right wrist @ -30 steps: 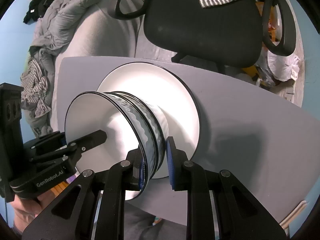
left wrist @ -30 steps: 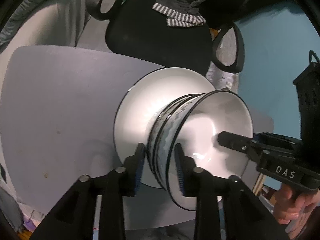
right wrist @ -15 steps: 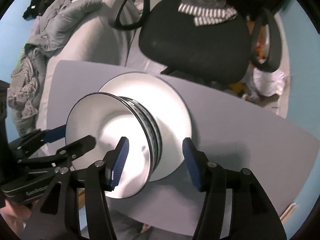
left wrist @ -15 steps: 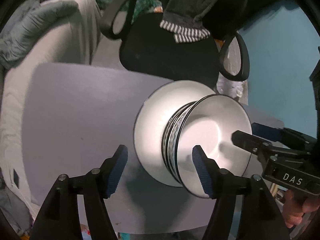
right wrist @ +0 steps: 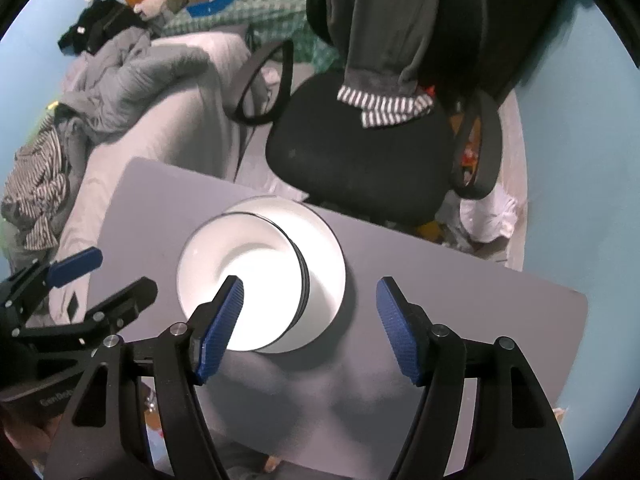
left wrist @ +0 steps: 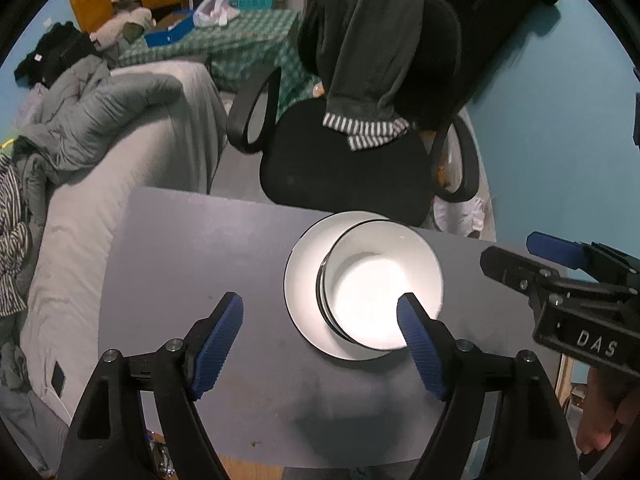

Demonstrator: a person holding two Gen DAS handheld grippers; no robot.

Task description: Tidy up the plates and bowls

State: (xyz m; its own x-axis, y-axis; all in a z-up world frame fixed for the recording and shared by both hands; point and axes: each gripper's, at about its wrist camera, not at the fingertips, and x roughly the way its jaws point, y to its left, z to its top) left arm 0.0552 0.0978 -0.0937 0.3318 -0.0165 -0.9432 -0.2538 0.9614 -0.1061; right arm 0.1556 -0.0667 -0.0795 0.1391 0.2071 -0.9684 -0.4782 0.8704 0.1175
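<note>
White bowls with black rims are nested in a stack (left wrist: 382, 292) on a white plate (left wrist: 304, 276) on the grey table (left wrist: 192, 248). The same stack (right wrist: 240, 276) and plate (right wrist: 324, 264) show in the right wrist view. My left gripper (left wrist: 320, 328) is open and empty, raised above the table, its fingers either side of the stack's left half. My right gripper (right wrist: 310, 320) is open and empty, raised above the stack's right side. The right gripper also shows in the left wrist view (left wrist: 532, 256), and the left gripper in the right wrist view (right wrist: 108, 276).
A black office chair (left wrist: 352, 160) with clothes over its back stands just beyond the table's far edge. A grey sofa (left wrist: 120, 168) with piled clothes runs along the left. A blue wall (left wrist: 560, 128) is at the right.
Both grippers let go of the bowl stack, opened wide, and pulled up and back from it. The stack stays on the plate.
</note>
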